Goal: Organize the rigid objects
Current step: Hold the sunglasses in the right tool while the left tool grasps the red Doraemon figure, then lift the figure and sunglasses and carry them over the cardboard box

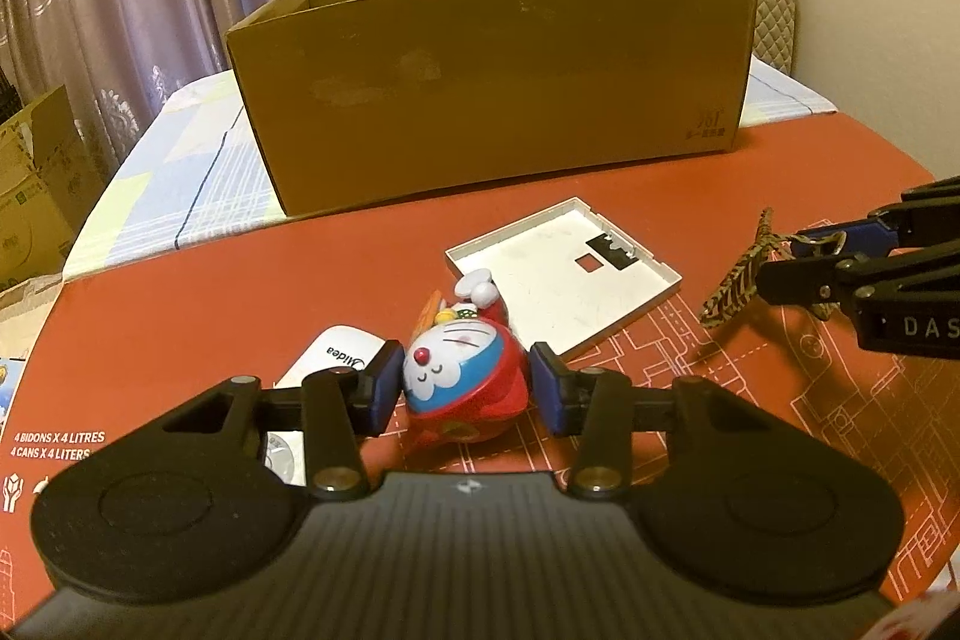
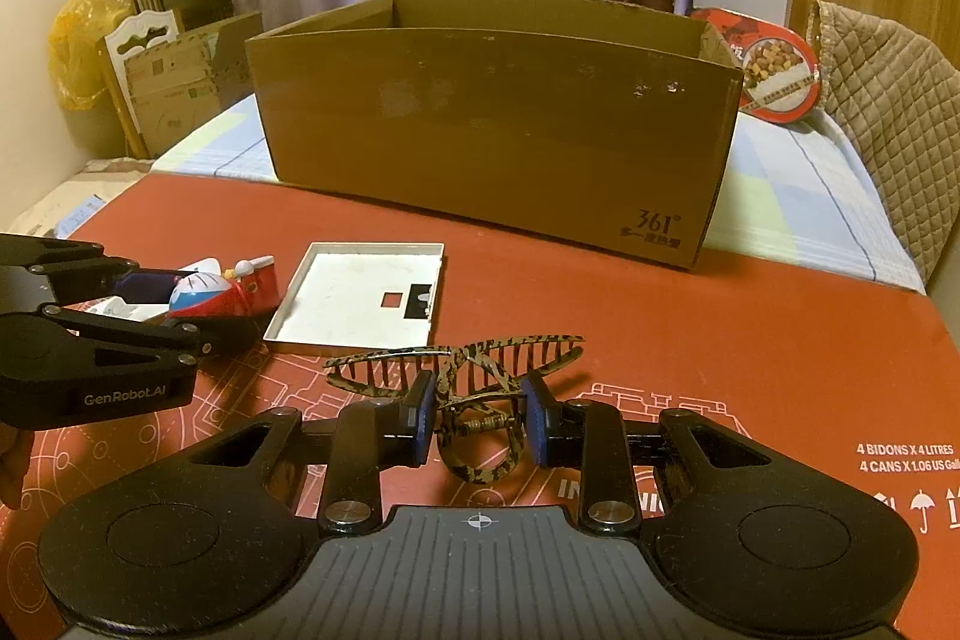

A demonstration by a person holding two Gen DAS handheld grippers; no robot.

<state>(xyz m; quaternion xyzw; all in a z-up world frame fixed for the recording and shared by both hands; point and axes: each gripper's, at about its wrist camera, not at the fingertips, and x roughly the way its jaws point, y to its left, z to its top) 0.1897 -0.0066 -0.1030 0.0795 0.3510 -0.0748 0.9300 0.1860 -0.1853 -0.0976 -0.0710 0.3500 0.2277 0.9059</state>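
On the tabletop the box stood farthest back. Before it lay the tray, the toy to its left, the hair clip nearer, rightward.
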